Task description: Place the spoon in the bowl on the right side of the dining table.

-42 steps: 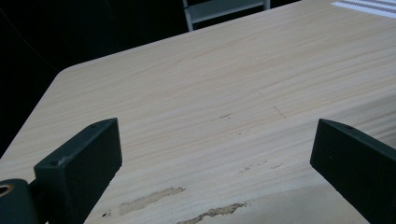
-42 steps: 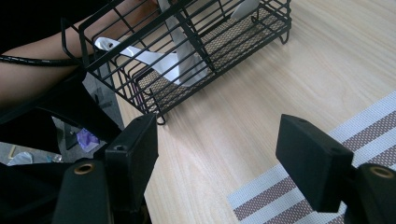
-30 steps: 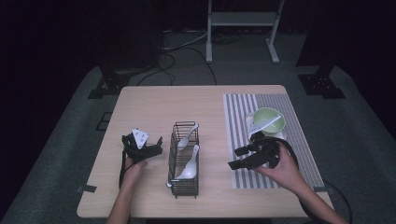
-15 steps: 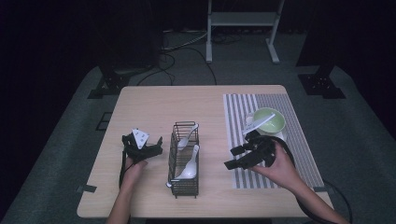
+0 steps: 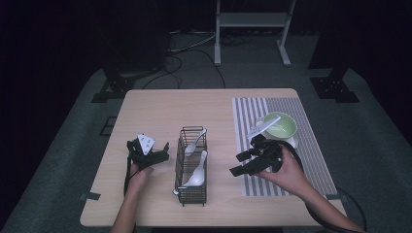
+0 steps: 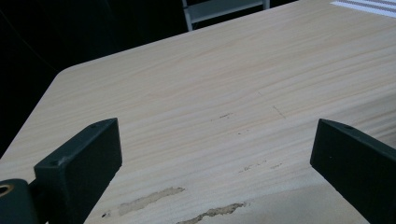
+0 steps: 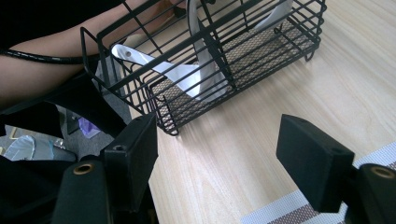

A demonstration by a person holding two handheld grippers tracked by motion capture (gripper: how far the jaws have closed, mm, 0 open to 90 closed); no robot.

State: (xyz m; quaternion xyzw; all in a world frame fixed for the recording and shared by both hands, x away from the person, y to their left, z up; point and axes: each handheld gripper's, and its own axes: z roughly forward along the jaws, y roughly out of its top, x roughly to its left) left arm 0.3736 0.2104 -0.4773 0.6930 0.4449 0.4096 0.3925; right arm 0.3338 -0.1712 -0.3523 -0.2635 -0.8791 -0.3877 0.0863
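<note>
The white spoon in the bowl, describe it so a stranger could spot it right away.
Start at the grey striped placemat on the wooden table's right side. On it sits a pale green bowl, and the white spoon lies across its rim, handle jutting left. The other white spoons sit in the black wire basket.

Basket top & far spoon cut off by frame edge.
</note>
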